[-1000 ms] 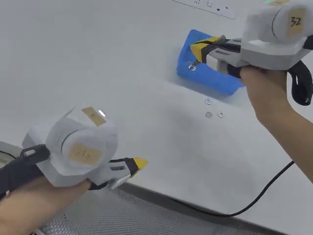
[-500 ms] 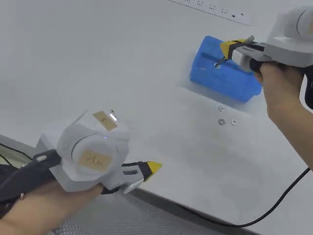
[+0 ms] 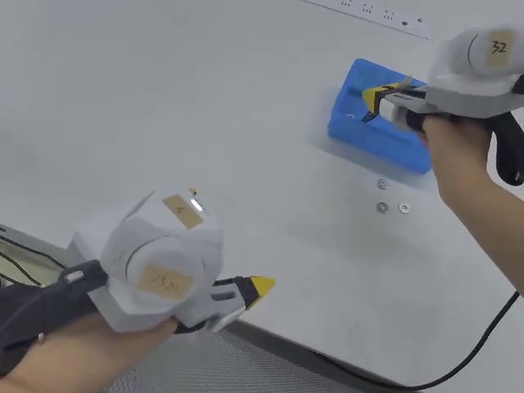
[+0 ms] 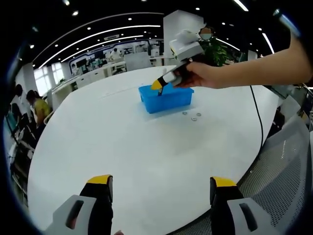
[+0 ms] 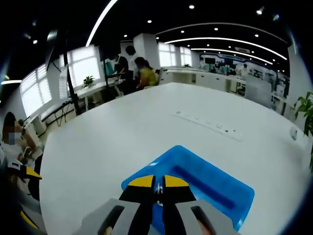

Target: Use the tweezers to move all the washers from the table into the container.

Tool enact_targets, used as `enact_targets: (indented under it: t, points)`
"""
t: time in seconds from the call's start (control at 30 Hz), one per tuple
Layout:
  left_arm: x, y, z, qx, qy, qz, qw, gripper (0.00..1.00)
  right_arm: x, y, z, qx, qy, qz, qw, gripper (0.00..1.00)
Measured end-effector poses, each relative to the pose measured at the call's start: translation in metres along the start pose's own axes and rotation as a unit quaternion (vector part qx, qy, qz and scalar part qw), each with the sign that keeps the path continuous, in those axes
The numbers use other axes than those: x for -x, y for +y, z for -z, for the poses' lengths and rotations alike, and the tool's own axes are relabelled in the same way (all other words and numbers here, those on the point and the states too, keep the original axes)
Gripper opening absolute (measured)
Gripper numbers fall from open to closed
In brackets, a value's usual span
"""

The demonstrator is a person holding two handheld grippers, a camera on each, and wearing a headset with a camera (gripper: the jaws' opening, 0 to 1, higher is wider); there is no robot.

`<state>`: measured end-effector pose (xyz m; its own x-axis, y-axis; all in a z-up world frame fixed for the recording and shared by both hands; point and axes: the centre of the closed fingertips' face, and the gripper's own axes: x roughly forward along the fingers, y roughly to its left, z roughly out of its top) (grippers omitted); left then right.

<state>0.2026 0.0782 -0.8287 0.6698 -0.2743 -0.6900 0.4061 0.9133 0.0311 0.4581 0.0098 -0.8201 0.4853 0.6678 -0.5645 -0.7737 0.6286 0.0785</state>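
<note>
White table (image 3: 164, 98): right tool (image 3: 378, 96) clenched on tweezers (image 3: 367, 116) over blue container (image 3: 377, 141), three washers (image 3: 382, 208) beside, left tool (image 4: 161, 181) released

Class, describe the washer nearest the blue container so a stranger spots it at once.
Find the blue container on the white table. Three small washers lie beside it. Yours is the single washer closest to the container, apart from the side-by-side pair.

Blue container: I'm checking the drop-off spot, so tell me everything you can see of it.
The blue rectangular plastic container is an open-topped, shallow tray lying flat on the white table. The right gripper hangs over it, its fingers clamping dark tweezers whose tips point into it; contact is unclear. Three metal washers lie beside it, apart.
</note>
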Motion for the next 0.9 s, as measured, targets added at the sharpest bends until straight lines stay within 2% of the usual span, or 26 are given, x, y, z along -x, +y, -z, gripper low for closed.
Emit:
enact_targets:
  t: [0.13,0.33,0.4,0.5,0.7,0.77,0.9]
  points:
    - [0.0,-0.001,0.001,-0.003,0.004,0.001,1.0,0.83,-0.005,0.003,0.006,0.015,0.012,-0.003,0.9998,0.01]
    - [0.0,-0.001,0.002,-0.004,0.005,0.001,1.0,0.83,-0.003,0.003,0.006,0.031,0.016,-0.006,0.9994,0.01]
    - [0.0,0.0,0.002,-0.005,0.006,0.0,1.0,0.83,-0.002,0.0,0.007,0.024,0.016,-0.002,0.9996,0.02]
    - [0.0,0.0,0.002,-0.004,0.007,0.0,1.0,0.83,0.001,-0.005,0.008,-0.017,0.012,-0.002,0.9998,0.02]
    - [-0.001,-0.001,0.004,-0.01,0.012,0.003,0.9999,0.82,0.004,-0.007,0.007,-0.044,0.008,-0.007,0.999,0.02]
    - [-0.001,-0.001,0.003,-0.009,0.011,0.002,0.9999,0.83,0.007,-0.007,0.003,-0.044,-0.004,0.002,0.999,0.02]
    - [-0.002,-0.002,0.005,-0.01,0.017,0.005,0.9998,0.82,0.012,-0.005,-0.002,-0.053,-0.005,0.004,0.9986,0.02]
